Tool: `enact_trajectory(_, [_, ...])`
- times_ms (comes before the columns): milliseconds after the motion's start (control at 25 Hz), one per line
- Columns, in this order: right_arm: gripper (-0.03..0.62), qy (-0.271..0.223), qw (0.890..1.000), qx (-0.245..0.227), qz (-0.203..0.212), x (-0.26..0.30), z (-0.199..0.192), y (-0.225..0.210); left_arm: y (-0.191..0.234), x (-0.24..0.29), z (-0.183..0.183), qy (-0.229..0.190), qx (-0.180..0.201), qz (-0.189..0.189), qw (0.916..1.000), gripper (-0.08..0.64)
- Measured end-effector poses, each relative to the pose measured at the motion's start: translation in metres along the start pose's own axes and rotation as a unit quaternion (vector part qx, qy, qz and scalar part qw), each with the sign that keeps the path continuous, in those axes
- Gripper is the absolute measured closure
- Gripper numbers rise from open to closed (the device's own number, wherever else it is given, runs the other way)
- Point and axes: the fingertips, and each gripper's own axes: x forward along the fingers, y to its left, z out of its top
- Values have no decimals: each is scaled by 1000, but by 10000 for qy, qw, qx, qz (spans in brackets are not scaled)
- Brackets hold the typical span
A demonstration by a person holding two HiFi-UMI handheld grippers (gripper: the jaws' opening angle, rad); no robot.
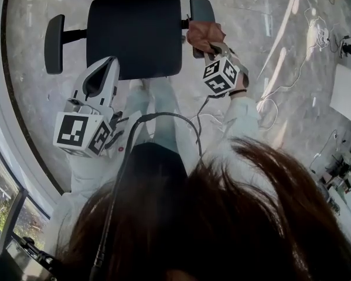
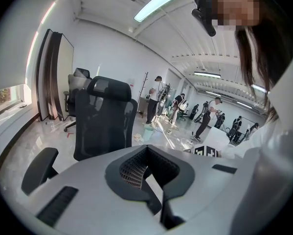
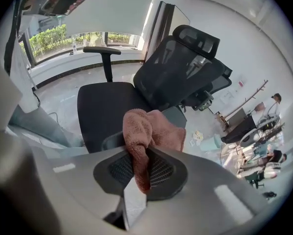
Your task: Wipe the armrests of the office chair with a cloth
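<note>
the right hand-held gripper (image 3: pixel 136 166) pinches a bunched pinkish-brown cloth (image 3: pixel 148 130) over the office chair's right-hand armrest (image 1: pixel 201 9). the left hand-held gripper (image 2: pixel 147 173) has its jaws pressed together on nothing, near the seat (image 1: pixel 134 31) and apart from the left-hand armrest (image 1: pixel 54 43).

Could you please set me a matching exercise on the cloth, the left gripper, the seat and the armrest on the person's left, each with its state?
Things:
1. cloth
2. left gripper
3. seat
4. armrest on the person's left

States:
A. wide, black, squarish pad
B. jaws hold nothing
C. pinched by the right gripper
D. narrow pad, no cloth near it

Pairs: 1-C, 2-B, 3-A, 4-D.
</note>
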Motion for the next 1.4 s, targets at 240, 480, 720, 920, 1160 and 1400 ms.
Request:
enact_trajectory(240, [557, 140, 9993, -335, -47, 48, 9, -74, 6, 16, -3, 59, -274, 330, 9991, 557])
enact_trajectory(480, [557, 207, 9988, -421, -112, 81, 28, -120, 13, 8, -2, -116, -618, 742, 9953, 557])
enact_trajectory(720, [557, 292, 9991, -280, -89, 96, 27, -117, 20, -8, -18, -386, -757, 926, 9921, 557])
enact_trajectory(920, [557, 326, 9990, -284, -81, 79, 28, -99, 25, -10, -5, -335, -718, 738, 9941, 557])
enact_trajectory(1160, [557, 312, 9986, -415, 122, 37, 26, -32, 33, -25, 6, -306, -584, 342, 9972, 557])
enact_trajectory(1400, [557, 299, 9991, -243, 162, -3, -9, 17, 13, -18, 11, -334, -363, -112, 9987, 557])
